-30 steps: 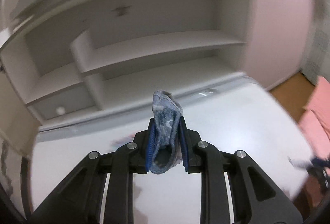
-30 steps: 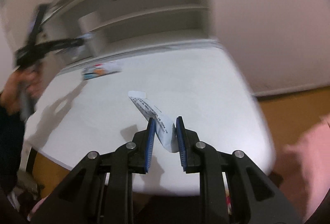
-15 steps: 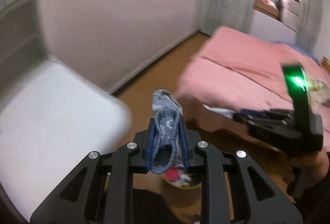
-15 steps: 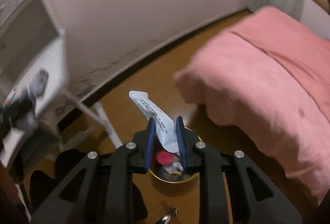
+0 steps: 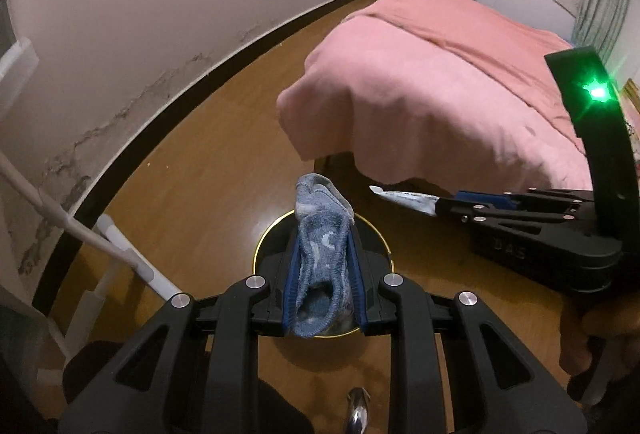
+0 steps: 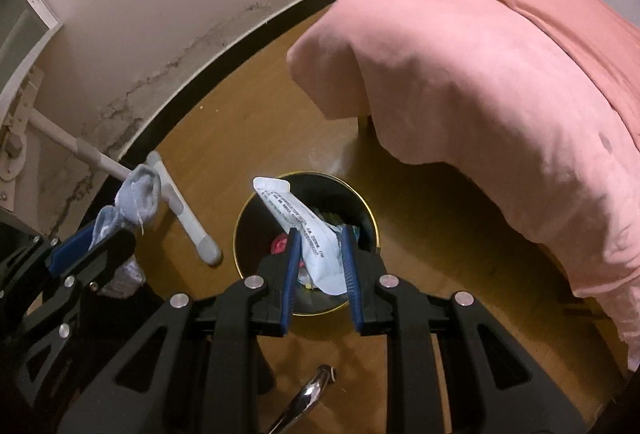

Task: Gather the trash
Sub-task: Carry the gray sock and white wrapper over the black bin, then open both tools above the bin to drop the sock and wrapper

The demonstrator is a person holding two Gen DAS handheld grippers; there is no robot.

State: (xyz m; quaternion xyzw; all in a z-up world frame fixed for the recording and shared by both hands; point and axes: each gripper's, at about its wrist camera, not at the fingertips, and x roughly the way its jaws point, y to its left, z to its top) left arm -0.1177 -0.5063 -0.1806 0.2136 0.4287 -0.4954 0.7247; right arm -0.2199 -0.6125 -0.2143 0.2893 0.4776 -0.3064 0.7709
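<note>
Two grippers have swung away from the white table and now hang over the floor beside the bed point(image 5: 460, 82). From the left wrist, the left gripper point(image 5: 323, 274) is clamped on a blue sock point(image 5: 322, 246), above the bin point(image 5: 264, 238) (mostly hidden). From the right wrist, the right gripper point(image 6: 319, 266) pinches a white wrapper point(image 6: 304, 230) directly over the bin's open mouth, so dropping looks imminent.

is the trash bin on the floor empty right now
No, the black trash bin already holds colourful scraps, visible in the right wrist view beside the white tube held by the right gripper.
</note>
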